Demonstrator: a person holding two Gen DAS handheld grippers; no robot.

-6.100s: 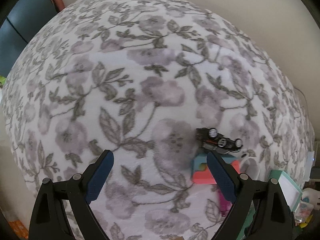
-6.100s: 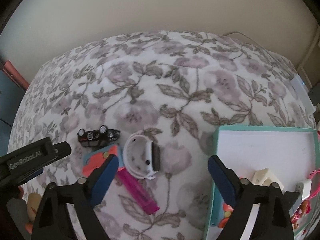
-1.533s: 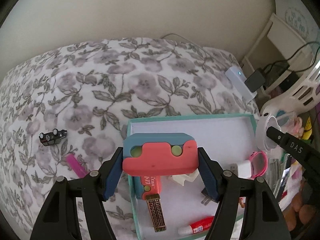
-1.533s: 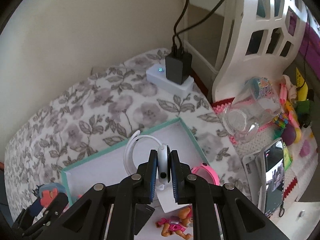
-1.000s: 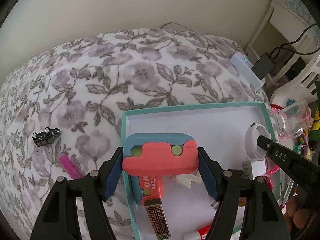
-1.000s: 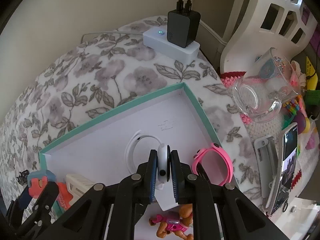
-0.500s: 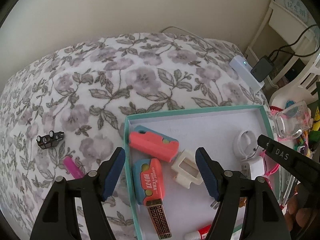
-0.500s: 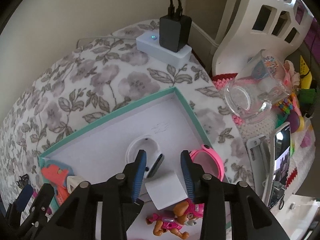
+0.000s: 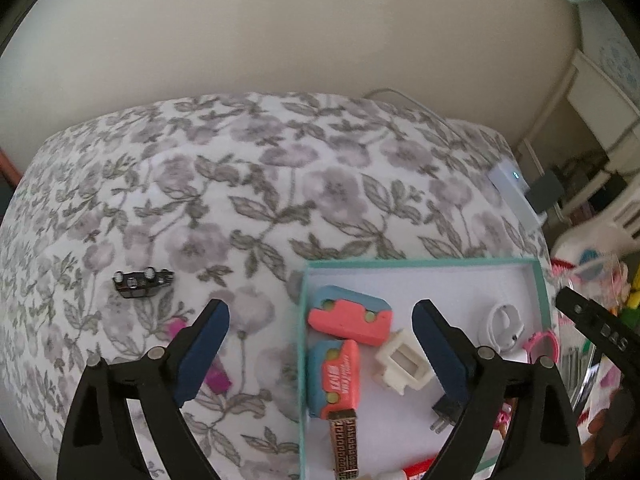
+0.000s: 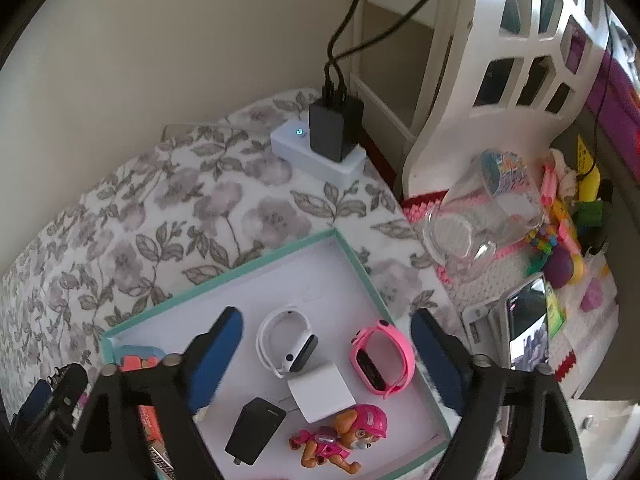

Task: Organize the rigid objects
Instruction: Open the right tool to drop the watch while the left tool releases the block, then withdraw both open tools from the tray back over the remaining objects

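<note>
Both tongs parting above the teal-rimmed white cardboard tray [image 9: 424, 263], nothing between them.

We see the tray at lower right on the floral bedspread [image 9: 260, 184]; left tongs [image 9: 320, 354] and right tongs [image 10: 326, 354] are opening over it, empty. Lying inside are the coral-and-blue plastic block [image 9: 349, 321] and the white smartwatch [image 10: 287, 342]. Still out at left centre sits the small black toy car [image 9: 142, 282]: light, stiff and smooth, so we judge it best pinched across its flat sides, away from the wheels.

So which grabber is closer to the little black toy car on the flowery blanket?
Left. The left gripper hangs just right of the black toy car. The right gripper is over the teal box, farther away.
</note>
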